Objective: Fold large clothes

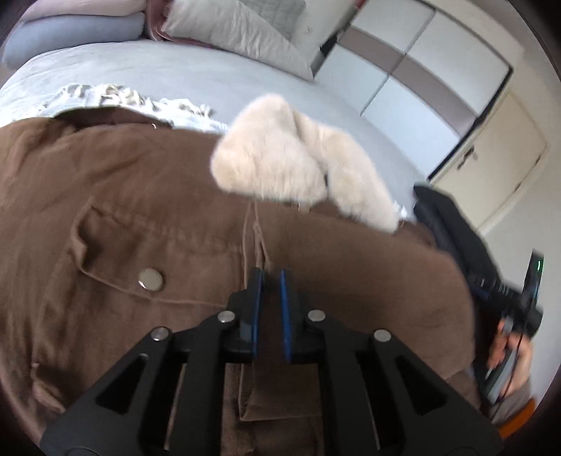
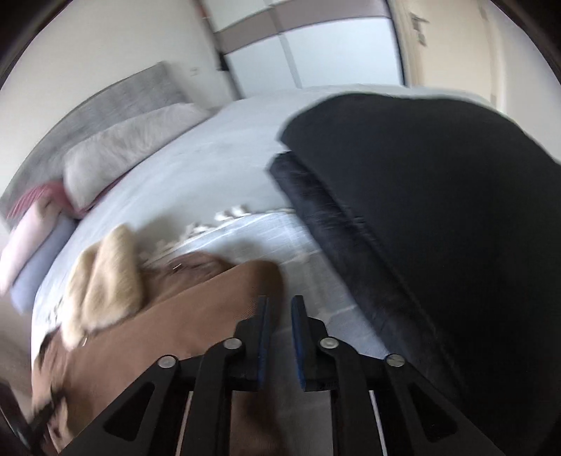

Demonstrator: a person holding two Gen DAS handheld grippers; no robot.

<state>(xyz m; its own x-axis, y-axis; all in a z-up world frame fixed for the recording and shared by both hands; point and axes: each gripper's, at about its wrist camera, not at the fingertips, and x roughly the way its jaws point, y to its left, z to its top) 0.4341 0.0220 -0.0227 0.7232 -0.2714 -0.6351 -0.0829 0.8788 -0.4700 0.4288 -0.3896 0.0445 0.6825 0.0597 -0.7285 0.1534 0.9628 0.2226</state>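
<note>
Brown coat (image 1: 175, 217) spread on the bed (image 1: 147, 66), right under the left gripper (image 1: 270, 277).

Left fingers nearly closed, maybe pinching a coat fold; hard to tell. Right gripper (image 2: 280, 305) slightly open, holding nothing, beside the coat's edge. Blurry; black garment (image 2: 438, 210) hides the right side.

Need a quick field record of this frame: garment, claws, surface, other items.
garment: brown fabric coat with cream fur trim, spread on bed
left claw: jaws narrow, coat fabric between them
right claw: slightly open, holding nothing, at the coat's edge
surface: pale blue-grey bed sheet
other: black garment beside coat; grey pillow
</note>
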